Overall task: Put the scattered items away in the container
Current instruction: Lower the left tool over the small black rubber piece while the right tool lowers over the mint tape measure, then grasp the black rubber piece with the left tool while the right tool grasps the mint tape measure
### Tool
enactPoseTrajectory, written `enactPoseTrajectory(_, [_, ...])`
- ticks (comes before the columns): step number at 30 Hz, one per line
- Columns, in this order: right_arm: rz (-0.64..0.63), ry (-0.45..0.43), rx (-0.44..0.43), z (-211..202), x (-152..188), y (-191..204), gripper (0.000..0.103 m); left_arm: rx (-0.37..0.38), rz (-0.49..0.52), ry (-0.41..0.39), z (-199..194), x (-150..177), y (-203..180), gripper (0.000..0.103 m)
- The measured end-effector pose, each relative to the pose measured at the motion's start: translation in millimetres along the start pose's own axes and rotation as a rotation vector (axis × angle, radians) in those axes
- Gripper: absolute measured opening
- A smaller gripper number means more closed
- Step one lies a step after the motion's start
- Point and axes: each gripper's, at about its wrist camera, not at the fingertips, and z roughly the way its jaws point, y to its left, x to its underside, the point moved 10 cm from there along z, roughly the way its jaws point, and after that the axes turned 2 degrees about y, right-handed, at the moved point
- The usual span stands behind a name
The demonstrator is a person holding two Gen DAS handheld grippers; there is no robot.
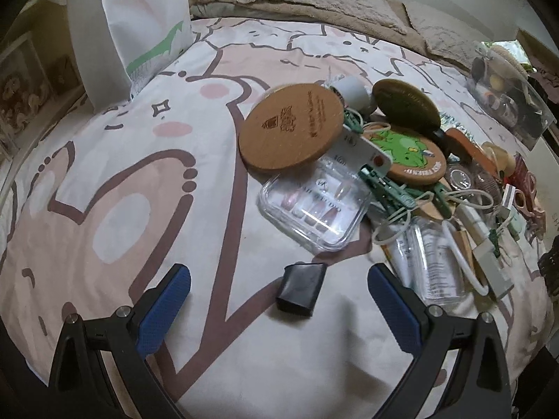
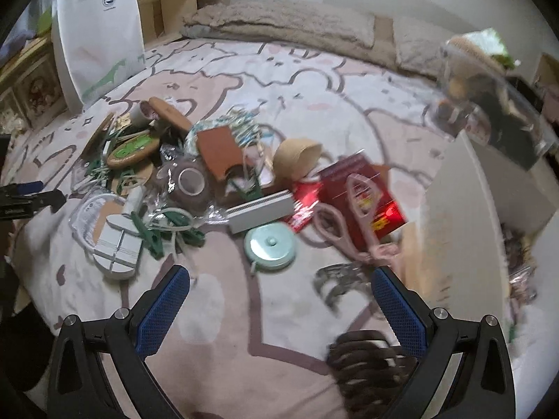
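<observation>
Left wrist view. The left gripper (image 1: 279, 288) hangs over the patterned bedspread (image 1: 104, 181) with its 2 blue-padded jaws spread wide and nothing between the pads. A small black rectangular case (image 1: 301, 291) lies flat on the cover between the fingertips, apart from both. Just beyond it sits a clear plastic box of press-on nails (image 1: 314, 206), partly under a round cork coaster (image 1: 291, 131); green clothes pegs (image 1: 387, 188) and a second coaster with a green print (image 1: 407, 150) crowd the heap to the right. The clear container (image 1: 506, 94), already holding several items, stands at the far right edge of the bed, well apart from this gripper.

Right wrist view. The right gripper (image 2: 281, 288) is likewise released and empty. Near it lie a mint-green round tape measure (image 2: 269, 246), pink scissors (image 2: 353, 209) resting on a red booklet (image 2: 363, 192), a translucent hair claw (image 2: 337, 281) just beside the right fingertip, and a dark hair claw (image 2: 370, 359) close to the lens. The container (image 2: 489, 111) appears blurred at upper right.

Step in hand, as judged: picking up the black case. It is best straddled across its narrower width, pads lowered until they press slightly into the soft bedding, then closed squarely so the smooth case does not pivot or slip.
</observation>
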Motion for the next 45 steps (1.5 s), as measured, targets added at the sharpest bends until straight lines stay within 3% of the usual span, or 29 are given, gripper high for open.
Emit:
enactPoseTrajectory(11, [-0.094,0.069,-0.028,31,21,30,0.103,-0.027,0.036,-0.017,17,6,0,0.102])
enactPoseTrajectory(16, [-0.074,0.097,-0.069,45,33,37,0.103,-0.067,0.086,-0.040,23,8,-3,0.103])
enactPoseTrajectory(21, [-0.134,0.071,-0.028,50,37,42,0.103,-0.077,0.099,-0.057,24,9,-3,0.103])
enactPoseTrajectory(37, [-0.162,0.000,0.034,58,27,41,0.103,-0.099,0.130,-0.108,25,10,-5,0.103])
enactPoseTrajectory(41, [-0.126,0.043,-0.022,64,28,37,0.103,-0.105,0.126,-0.110,26,11,-6,0.103])
enactPoseTrajectory(45, [-0.095,0.027,-0.055,66,32,35,0.103,-0.110,0.129,-0.138,25,11,-6,0.103])
